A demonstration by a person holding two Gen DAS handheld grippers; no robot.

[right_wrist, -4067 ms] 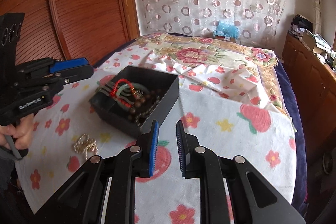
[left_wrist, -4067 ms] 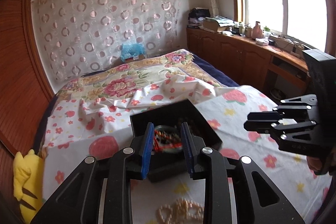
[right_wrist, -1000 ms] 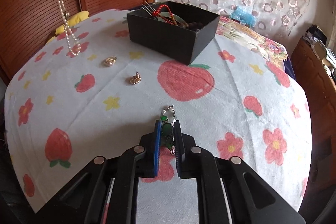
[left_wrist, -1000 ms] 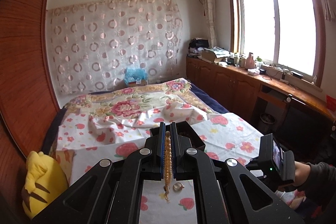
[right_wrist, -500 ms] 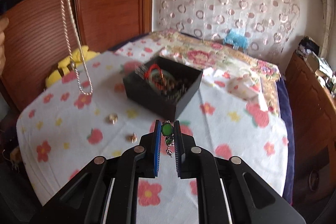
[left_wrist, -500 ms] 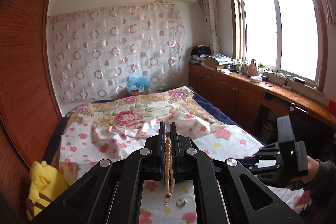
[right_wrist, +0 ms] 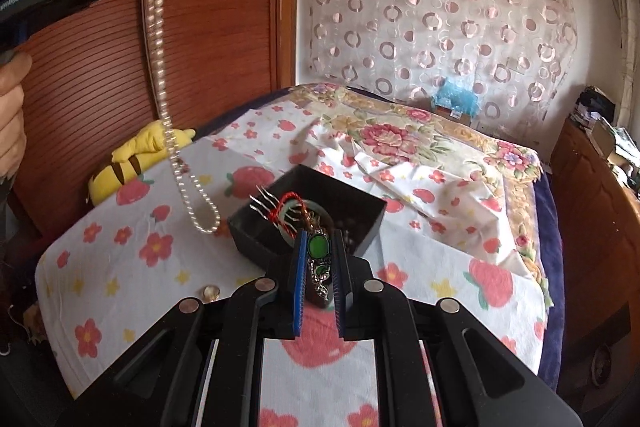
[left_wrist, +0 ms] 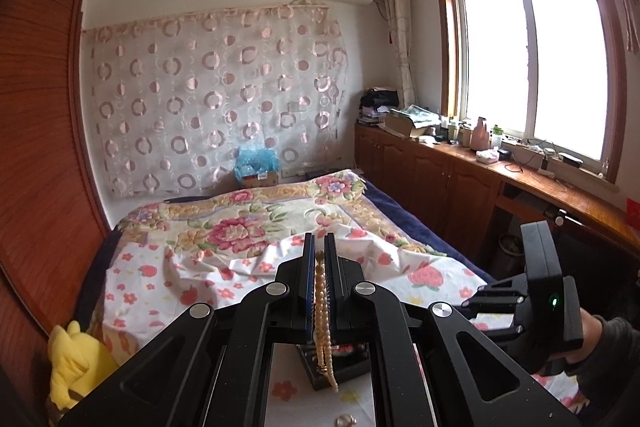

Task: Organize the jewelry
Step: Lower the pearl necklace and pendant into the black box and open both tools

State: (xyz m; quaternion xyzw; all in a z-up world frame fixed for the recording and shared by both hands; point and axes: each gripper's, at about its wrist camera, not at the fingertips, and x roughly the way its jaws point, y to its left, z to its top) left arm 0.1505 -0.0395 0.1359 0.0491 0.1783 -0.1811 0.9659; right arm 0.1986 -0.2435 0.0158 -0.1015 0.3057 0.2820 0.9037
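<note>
My left gripper (left_wrist: 319,253) is shut on a pearl necklace (left_wrist: 322,315). The necklace (right_wrist: 168,115) hangs in a long loop to the left of the black jewelry box (right_wrist: 308,219), above the cloth. My right gripper (right_wrist: 319,247) is shut on a green stone pendant (right_wrist: 319,248) with a silver chain, held just in front of the box. The box holds a jade bangle with red cord, hair pins and dark beads. In the left wrist view the box (left_wrist: 336,361) shows under the fingers.
The box stands on a white strawberry-print cloth (right_wrist: 120,267) over a bed. A gold ring (right_wrist: 211,292) lies on the cloth at the left; it also shows in the left wrist view (left_wrist: 346,420). A yellow plush toy (right_wrist: 136,155) lies by the wooden wardrobe.
Both grippers rose from the cloth with their jewelry. The necklace now hangs nearer the box, and the pendant has come up close to the box's front edge.
</note>
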